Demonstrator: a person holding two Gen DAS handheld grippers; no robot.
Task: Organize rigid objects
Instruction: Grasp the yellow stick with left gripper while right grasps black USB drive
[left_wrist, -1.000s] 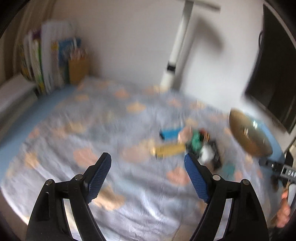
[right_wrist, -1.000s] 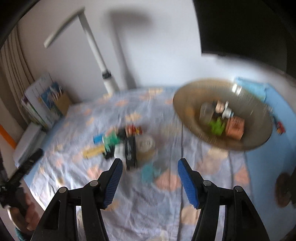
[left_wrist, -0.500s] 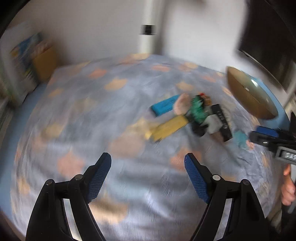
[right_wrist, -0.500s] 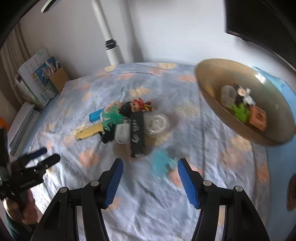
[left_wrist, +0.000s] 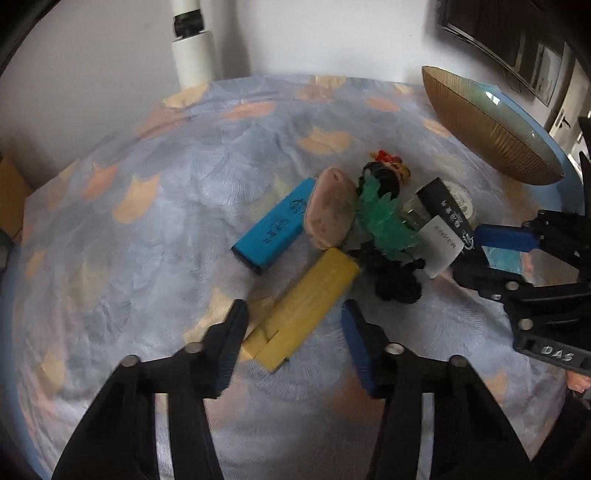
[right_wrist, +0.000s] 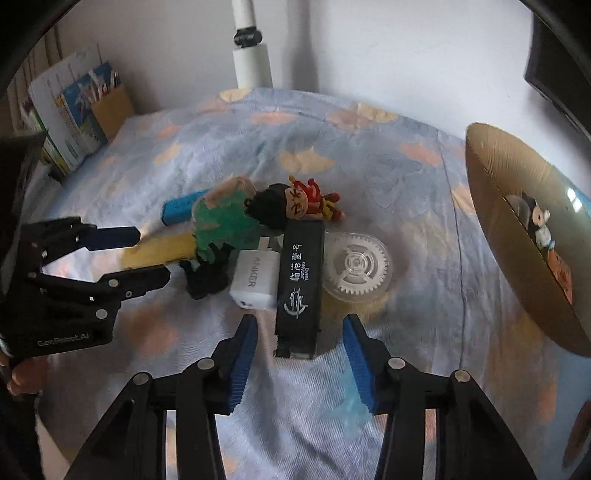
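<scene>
Ribbed bowl (right_wrist: 491, 206), rectangular yellow block (left_wrist: 306, 306)

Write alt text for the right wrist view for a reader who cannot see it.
The right gripper, jaws just closing, straddles the near end of a long black rectangular box with white lettering without touching it. Beside the box lie a white plastic charger cube and a clear round gear case, on a blue patterned cloth.

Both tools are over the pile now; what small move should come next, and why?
Probably close the left tool on the long yellow box: its near end lies between the fingers, which have just been closing but show gaps on both sides. The right tool similarly straddles the black box.
</scene>
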